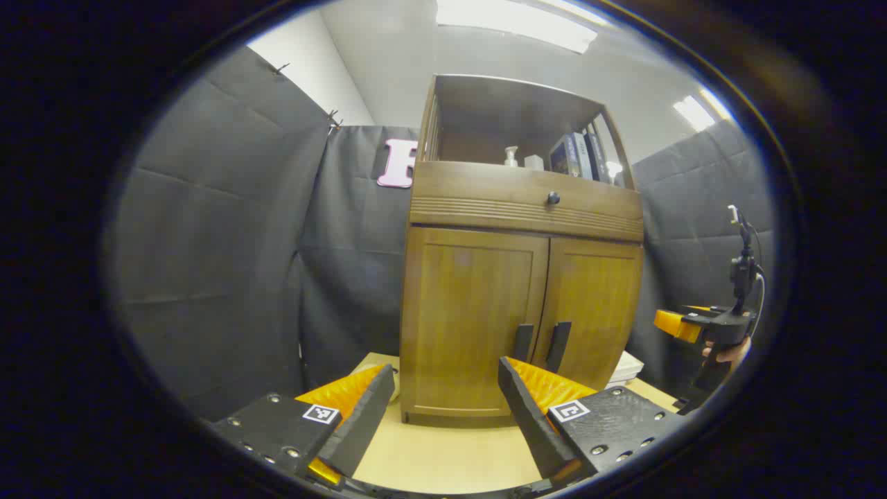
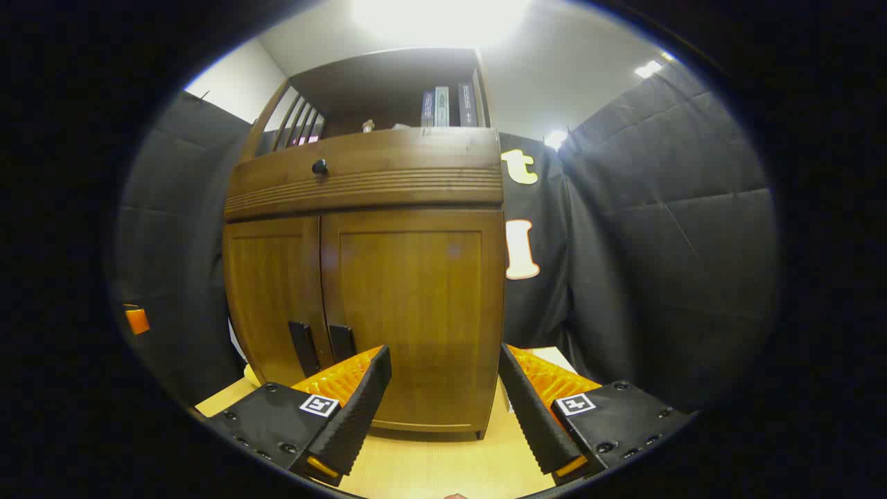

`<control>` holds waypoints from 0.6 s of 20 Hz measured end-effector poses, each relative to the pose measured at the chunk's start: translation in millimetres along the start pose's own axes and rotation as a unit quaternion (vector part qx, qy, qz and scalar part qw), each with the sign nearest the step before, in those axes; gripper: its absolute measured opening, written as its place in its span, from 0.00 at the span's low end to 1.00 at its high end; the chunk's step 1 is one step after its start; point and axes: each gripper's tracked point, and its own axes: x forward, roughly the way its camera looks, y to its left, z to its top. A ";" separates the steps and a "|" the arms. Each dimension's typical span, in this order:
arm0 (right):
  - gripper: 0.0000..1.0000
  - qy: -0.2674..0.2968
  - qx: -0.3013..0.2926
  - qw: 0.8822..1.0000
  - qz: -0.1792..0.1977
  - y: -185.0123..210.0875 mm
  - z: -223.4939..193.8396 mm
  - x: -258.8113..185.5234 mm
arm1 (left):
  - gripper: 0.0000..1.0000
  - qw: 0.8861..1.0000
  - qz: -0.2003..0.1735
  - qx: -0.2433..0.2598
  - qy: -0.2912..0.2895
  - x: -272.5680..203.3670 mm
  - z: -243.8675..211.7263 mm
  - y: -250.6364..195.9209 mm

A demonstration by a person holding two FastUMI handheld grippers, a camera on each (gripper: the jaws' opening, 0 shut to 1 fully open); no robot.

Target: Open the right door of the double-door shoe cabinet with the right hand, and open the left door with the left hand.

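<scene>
a booth walled in dark cloth, with a pale wooden tabletop [image 2: 443, 471] running under both views. nearest in the right gripper view, the right gripper [image 2: 443, 388] hangs low over that tabletop with its jaws spread wide and nothing between them. just past its fingers stands the shoe cabinet [image 2: 367, 291], both doors closed. the right door [image 2: 412, 319] is straight ahead, and its dark vertical handle [image 2: 341, 343] sits down low by the centre seam, a little left of the gap between the fingers. in the left gripper view the left gripper [image 1: 447, 398] is likewise released and empty, facing the left door [image 1: 471, 319], whose handle [image 1: 523, 342] stands just beside its twin at the seam. farther up are a drawer with a round knob [image 1: 553, 198] and an open shelf holding books [image 1: 578, 156]. neither door has been touched yet, so the first step appears to be the right one — shift the right gripper left and forward until the handle sits between the fingers, close squarely on it, then pull along the door's arc rather than straight back. the two handles are close neighbours, so take care not to catch the wrong one.
</scene>
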 end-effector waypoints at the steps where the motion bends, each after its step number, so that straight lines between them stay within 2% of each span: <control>1: 0.96 0.004 0.003 1.000 0.005 5.7 -3.2 2.0 | 0.95 1.000 0.008 -0.008 0.009 -1.5 -7.9 0.3; 3: 0.98 0.008 0.004 1.000 0.014 13.1 -4.5 0.0 | 0.96 0.999 0.000 -0.026 0.025 -9.2 -19.1 -2.8; 4: 0.94 0.009 0.004 1.000 0.022 20.3 -5.3 -0.6 | 0.96 0.999 0.000 -0.026 0.030 -16.1 -22.7 -1.8; 6: 0.98 0.007 -0.007 0.999 0.036 29.7 -6.7 0.0 | 0.94 0.999 0.010 -0.018 0.027 -30.9 -25.1 3.0; 7: 0.94 0.007 -0.013 0.999 0.041 31.8 -6.7 0.4 | 0.94 1.000 0.012 -0.016 0.023 -30.6 -24.8 3.7; 8: 0.98 0.006 -0.017 0.999 0.044 32.4 -9.2 -0.8 | 0.95 1.000 0.012 -0.017 0.020 -30.7 -23.8 3.7; 10: 0.98 0.006 -0.016 0.999 0.046 32.7 -11.6 -3.3 | 0.95 0.999 0.010 -0.021 0.022 -30.1 -26.6 1.8; 11: 0.94 0.008 -0.013 0.999 0.046 32.0 -14.3 -4.9 | 0.95 0.999 0.010 -0.020 0.024 -31.0 -27.1 1.8; 12: 0.98 0.011 -0.009 0.999 0.047 31.8 -16.1 -5.9 | 0.95 1.000 0.010 -0.017 0.024 -31.1 -26.9 1.6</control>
